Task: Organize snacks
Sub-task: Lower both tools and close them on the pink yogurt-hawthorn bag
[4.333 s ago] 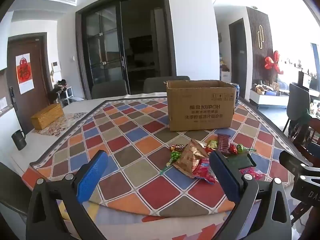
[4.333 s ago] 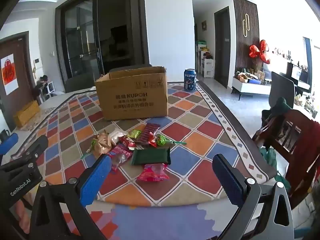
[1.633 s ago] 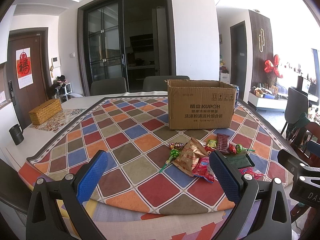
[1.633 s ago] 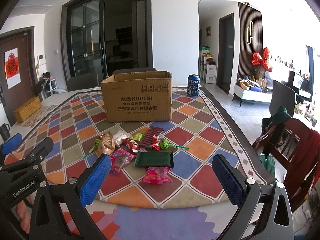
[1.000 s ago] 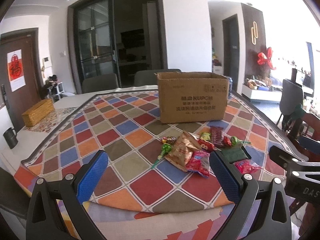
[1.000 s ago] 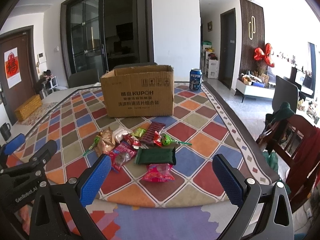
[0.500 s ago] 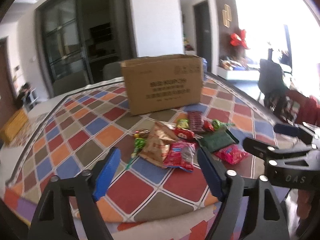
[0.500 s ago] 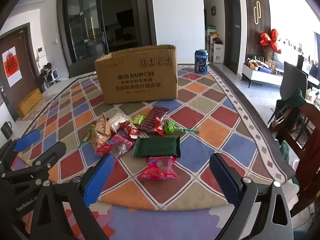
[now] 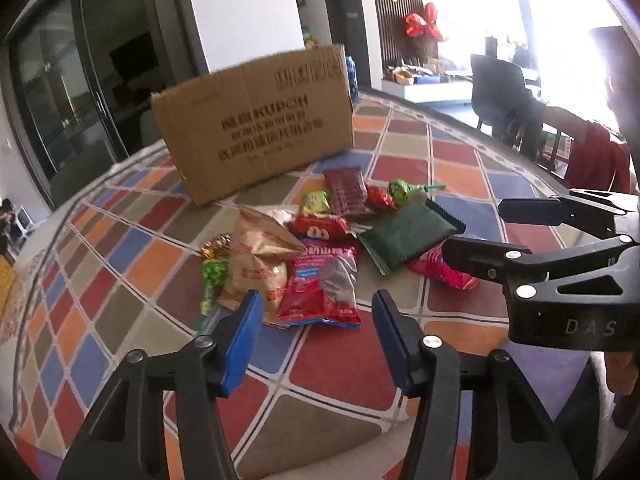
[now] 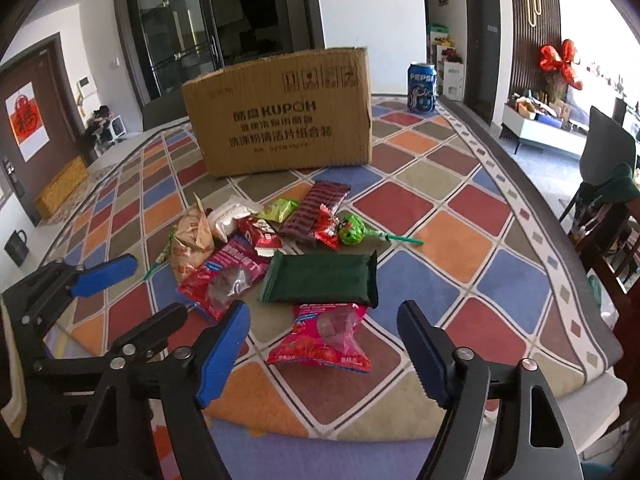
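A pile of snacks lies on the patchwork tablecloth in front of a cardboard box [image 9: 256,128] [image 10: 280,120]. My left gripper [image 9: 318,330] is open, just short of a red snack bag [image 9: 322,284], with a tan bag [image 9: 260,252] to its left. My right gripper [image 10: 322,344] is open around a pink-red snack bag [image 10: 324,338]; it also shows at the right of the left wrist view [image 9: 472,228]. A dark green packet [image 10: 320,278] [image 9: 404,236], a maroon bar [image 10: 314,210], a green lollipop [image 10: 354,234] and small red packs lie behind.
A Pepsi can [image 10: 420,86] stands behind the box to the right. A wooden chair [image 10: 612,232] is at the table's right edge. A woven box [image 10: 60,186] and a black mug [image 10: 16,246] sit at the far left. The table's near edge [image 10: 520,404] is just below the grippers.
Both grippers have moved forward and down to the snack pile and narrowed somewhat. The left gripper swung right toward the red bag; the right now straddles the pink-red bag.
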The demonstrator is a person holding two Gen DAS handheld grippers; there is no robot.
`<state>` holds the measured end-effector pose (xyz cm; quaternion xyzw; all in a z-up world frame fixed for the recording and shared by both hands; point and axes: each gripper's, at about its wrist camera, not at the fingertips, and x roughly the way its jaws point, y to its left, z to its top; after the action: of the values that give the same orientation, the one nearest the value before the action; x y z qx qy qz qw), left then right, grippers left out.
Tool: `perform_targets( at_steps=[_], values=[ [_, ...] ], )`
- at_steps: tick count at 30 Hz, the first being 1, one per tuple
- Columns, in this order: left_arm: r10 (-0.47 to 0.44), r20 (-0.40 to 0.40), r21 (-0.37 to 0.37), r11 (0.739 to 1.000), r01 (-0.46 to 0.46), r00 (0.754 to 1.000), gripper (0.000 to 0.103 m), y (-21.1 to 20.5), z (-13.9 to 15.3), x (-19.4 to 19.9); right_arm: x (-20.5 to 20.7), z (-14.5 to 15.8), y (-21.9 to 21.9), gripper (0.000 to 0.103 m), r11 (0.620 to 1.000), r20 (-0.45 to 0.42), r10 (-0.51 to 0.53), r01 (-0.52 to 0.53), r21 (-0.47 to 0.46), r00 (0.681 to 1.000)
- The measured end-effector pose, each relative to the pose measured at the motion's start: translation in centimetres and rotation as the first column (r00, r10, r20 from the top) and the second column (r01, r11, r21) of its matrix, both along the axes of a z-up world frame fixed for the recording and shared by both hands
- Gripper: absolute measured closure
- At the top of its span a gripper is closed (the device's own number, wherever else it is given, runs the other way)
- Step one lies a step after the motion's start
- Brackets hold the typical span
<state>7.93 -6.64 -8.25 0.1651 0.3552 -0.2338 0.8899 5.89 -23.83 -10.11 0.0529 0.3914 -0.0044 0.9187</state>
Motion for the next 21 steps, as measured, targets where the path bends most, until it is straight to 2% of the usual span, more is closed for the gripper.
perform_targets(
  at_steps=[8, 21],
  values=[
    [-0.012, -0.045, 0.013, 1.000, 0.012, 0.999, 0.049, -0.9, -1.4, 1.7, 1.3, -1.3, -0.5, 0.036, 0.999, -0.040, 0.011, -0.009, 0.037, 0.999],
    [0.003, -0.075, 0.047, 0.999, 0.000, 0.997, 0.049, -2.0, -2.8, 3.7, 2.2, -3.0, -0.6, 0.048, 0.997, -0.109, 0.036, -0.028, 0.079, 0.993]
  ],
)
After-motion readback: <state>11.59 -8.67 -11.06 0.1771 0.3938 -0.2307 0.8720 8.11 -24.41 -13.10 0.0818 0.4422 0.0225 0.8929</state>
